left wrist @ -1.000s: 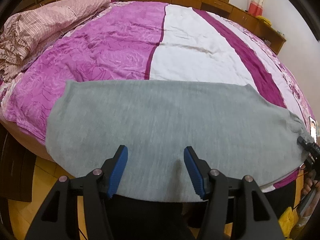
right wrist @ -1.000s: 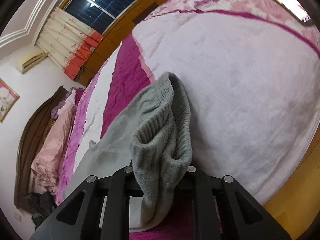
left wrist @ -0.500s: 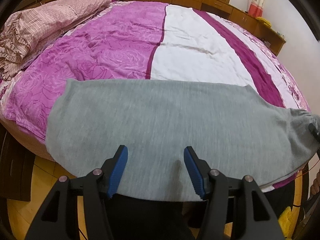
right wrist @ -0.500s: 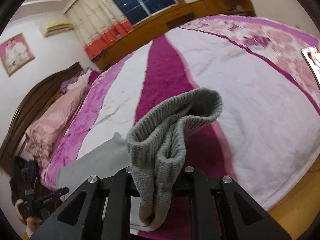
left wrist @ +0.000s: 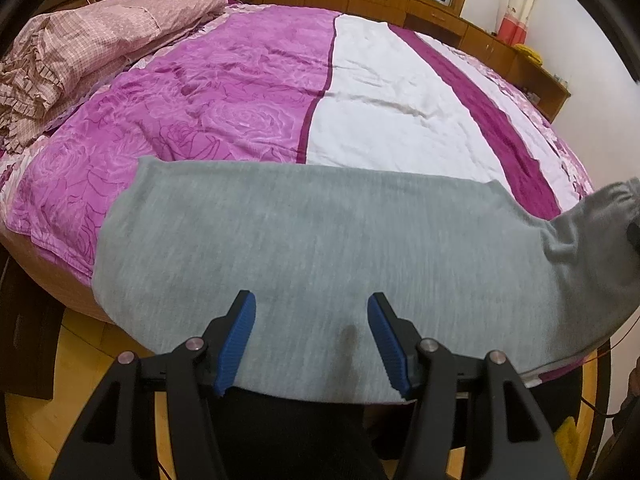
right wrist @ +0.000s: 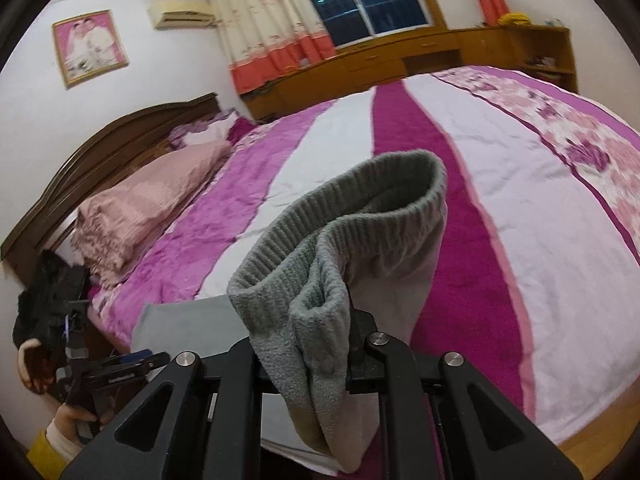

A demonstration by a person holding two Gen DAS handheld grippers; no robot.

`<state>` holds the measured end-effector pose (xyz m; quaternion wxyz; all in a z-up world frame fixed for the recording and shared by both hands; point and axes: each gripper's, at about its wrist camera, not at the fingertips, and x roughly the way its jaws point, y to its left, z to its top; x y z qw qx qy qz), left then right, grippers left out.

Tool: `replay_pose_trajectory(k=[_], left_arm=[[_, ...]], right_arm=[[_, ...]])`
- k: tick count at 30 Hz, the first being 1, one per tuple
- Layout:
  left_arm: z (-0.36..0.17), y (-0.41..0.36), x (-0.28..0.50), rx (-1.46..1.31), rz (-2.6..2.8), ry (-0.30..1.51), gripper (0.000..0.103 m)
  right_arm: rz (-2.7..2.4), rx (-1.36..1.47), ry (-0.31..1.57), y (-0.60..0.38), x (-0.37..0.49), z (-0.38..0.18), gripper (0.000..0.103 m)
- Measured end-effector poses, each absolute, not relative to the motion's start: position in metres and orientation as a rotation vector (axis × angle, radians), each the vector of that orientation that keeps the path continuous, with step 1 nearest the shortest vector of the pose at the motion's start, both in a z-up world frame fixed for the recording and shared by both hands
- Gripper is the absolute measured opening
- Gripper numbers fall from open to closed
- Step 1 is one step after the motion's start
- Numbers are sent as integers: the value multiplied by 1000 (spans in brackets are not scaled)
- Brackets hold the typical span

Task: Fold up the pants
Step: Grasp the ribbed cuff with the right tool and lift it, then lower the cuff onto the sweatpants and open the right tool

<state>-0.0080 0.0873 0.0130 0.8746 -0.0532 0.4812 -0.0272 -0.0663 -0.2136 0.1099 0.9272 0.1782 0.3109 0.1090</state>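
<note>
Left gripper [left wrist: 312, 336], bottom centre of its frame, jaws spread wide; right gripper [right wrist: 304, 364], bottom centre, clamped on grey pants [right wrist: 320, 280].

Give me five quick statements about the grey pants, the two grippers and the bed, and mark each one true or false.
1. The right gripper is shut on the ribbed cuff of the grey pants. True.
2. The left gripper is clamped on the pants. False: its blue fingers stand open, with the fabric lying flat between them.
3. The pants lie spread across the near edge of the bed. True.
4. The bedspread is plain blue. False: it has purple, white and magenta stripes.
5. The cuff end lies flat on the bed. False: it is raised off the bed in the right gripper.
</note>
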Motion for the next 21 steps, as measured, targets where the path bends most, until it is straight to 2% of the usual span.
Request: replay_pose_trajectory(k=[21], left_arm=[[16,120,-7,-142,-17,979,61]], right_arm=[[430,261,730,-99,-30,108,8]])
